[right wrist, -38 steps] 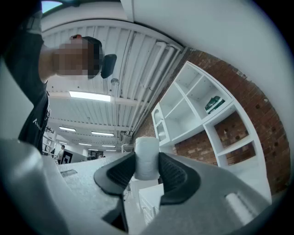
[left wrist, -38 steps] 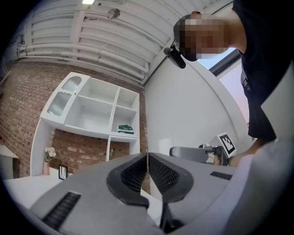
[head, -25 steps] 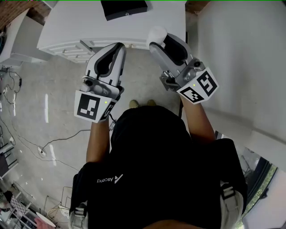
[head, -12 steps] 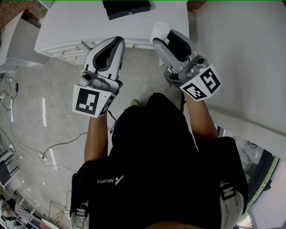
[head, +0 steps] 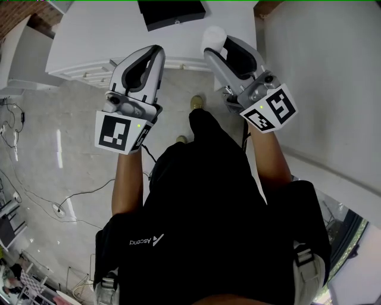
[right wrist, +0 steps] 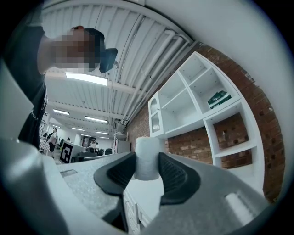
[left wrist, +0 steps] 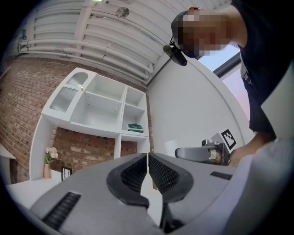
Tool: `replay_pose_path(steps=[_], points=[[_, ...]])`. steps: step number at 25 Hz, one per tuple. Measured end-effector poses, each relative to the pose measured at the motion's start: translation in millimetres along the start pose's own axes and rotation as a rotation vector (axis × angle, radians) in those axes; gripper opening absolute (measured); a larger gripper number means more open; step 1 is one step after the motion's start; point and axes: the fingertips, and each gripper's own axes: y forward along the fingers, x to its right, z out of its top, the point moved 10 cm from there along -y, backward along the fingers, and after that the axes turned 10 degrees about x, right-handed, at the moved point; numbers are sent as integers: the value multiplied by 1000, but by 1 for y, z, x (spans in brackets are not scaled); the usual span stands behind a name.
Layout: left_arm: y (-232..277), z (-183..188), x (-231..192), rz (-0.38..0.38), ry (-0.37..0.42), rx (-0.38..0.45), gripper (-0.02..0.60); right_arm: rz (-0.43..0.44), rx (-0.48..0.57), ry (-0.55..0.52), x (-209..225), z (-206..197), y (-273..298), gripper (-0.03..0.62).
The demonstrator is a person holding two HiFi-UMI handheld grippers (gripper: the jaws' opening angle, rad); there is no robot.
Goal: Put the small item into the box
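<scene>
From the head view, a person in a black shirt (head: 208, 214) stands over a grey floor (head: 59, 137) and holds both tools out toward a white worktop (head: 89, 36). The left gripper (head: 156, 52) points at the worktop's near edge. The right gripper (head: 215, 46) carries the small item (head: 213, 36) — a white, rounded piece — at its tip. A flat black box (head: 172, 12) lies on the worktop at the top of the picture. The small item shows just beside the box's near right corner, outside it and not touching it. One shoe (head: 196, 102) shows on the floor between the two arms.

In the left gripper view, the two dark ribbed fingers (left wrist: 166, 175) are clenched together with only a thin seam between them, and nothing is caught there. Beyond them stand a white shelf unit (left wrist: 98, 110) against a brick wall (left wrist: 18, 105), with a green thing (left wrist: 135, 128) in one of its compartments. The right gripper shows at the right.

In the right gripper view, the fingers (right wrist: 177, 176) stand apart and are closed on the small item — a white upright cylinder pressed between the two pads, its top rising above them. Behind it are the same shelf unit and brick wall, and the white worktop lies below the fingers.
</scene>
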Motion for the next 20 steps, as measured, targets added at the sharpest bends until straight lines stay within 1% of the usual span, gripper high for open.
replay_pose_path(steps=[3,6,9,16,18,20], points=[[17,-9,-15,9,12,-14,8,7,-3,-6,23,-6,13,161],[49,-19,-36,21,25,-33,8,10,-5,-11,62,-7,34,161],[80,-35,-51,31,29,-21,8,8,-10,-21,98,-14,46,161],[79,-65,-58,47,60,-64,8,8,-43,-28,118,-37,44,161],[91,-79,-66,58,66,-78,8,12,-60,-30,136,-48,49,161],[113,-87,-80,70,70,-92,8,18,-83,-34,160,-52,64,161]])
